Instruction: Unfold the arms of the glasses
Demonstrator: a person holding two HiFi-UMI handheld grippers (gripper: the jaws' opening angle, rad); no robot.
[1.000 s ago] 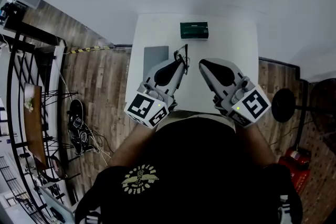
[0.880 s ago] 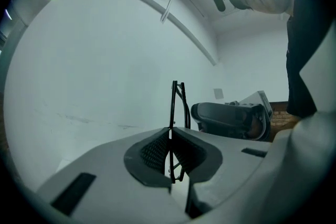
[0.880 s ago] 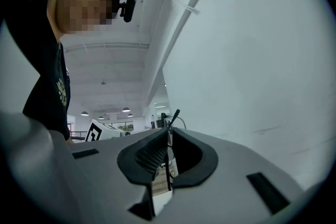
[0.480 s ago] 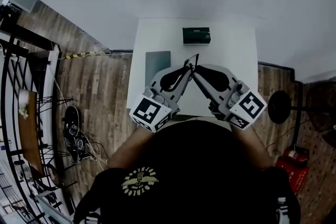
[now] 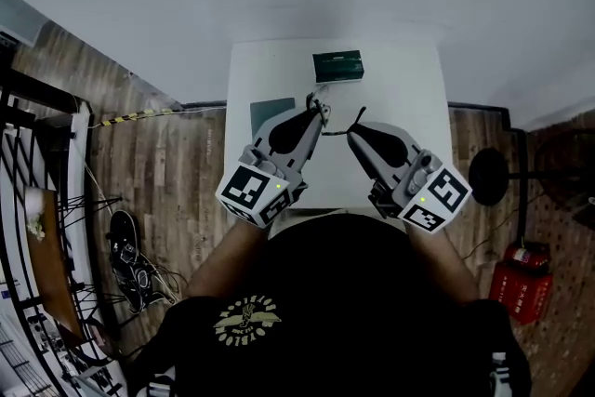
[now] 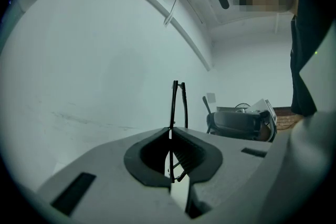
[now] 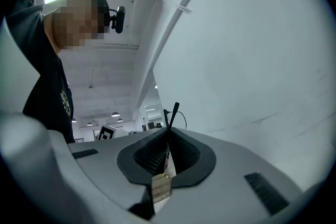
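The black thin-framed glasses [image 5: 335, 131] hang in the air above the white table [image 5: 409, 88], between my two grippers. My left gripper [image 5: 319, 110] is shut on the frame; in the left gripper view the glasses [image 6: 175, 102] stick up as thin black lines out of the closed left gripper [image 6: 170, 131]. My right gripper [image 5: 353, 129] is shut on one arm. That arm's tip [image 7: 172, 113] pokes out past the closed right gripper [image 7: 168, 131]. The arm stretches between the two grippers, swung away from the frame.
A dark green glasses case [image 5: 337, 66] lies at the table's far edge. A grey cloth [image 5: 265, 112] lies on the left part of the table, partly under my left gripper. Wooden floor runs along both sides of the table, and a black stand base [image 5: 488, 174] is on the right.
The right gripper came in to meet the left one and shut on an arm of the glasses. It has since moved right, drawing that arm out from the frame.
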